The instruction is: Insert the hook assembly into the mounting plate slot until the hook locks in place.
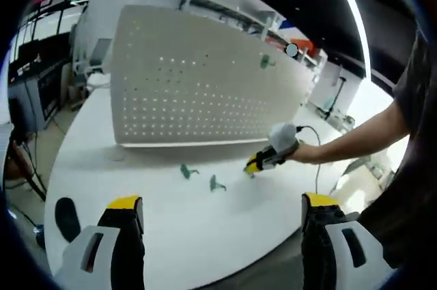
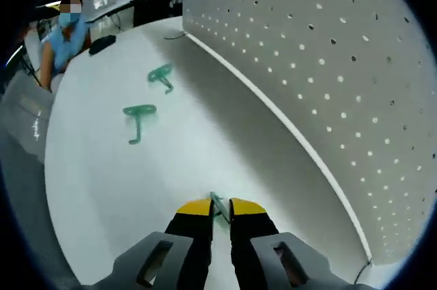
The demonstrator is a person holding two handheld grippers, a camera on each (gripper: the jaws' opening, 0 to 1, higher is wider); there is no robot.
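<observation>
A white perforated mounting plate (image 1: 205,78) stands upright on the white table (image 1: 171,235); one green hook (image 1: 265,62) hangs on its upper right. Two more green hooks (image 1: 188,171) (image 1: 216,183) lie on the table in front of it. My left gripper (image 1: 222,201) is open, its yellow-tipped jaws wide apart and well short of them. My right gripper (image 1: 254,165), held by a hand, sits low by the plate's foot. In the right gripper view my right gripper (image 2: 220,208) is shut on a green hook (image 2: 217,203); the two loose hooks (image 2: 138,114) (image 2: 161,76) lie ahead, the plate (image 2: 328,65) to the right.
A black object (image 1: 66,216) lies near the table's left edge. A person in a blue top (image 2: 65,37) sits beyond the table's far end, beside a dark item (image 2: 102,43). Shelving (image 1: 239,17) rises behind the plate. A cable (image 1: 317,160) trails from the right gripper.
</observation>
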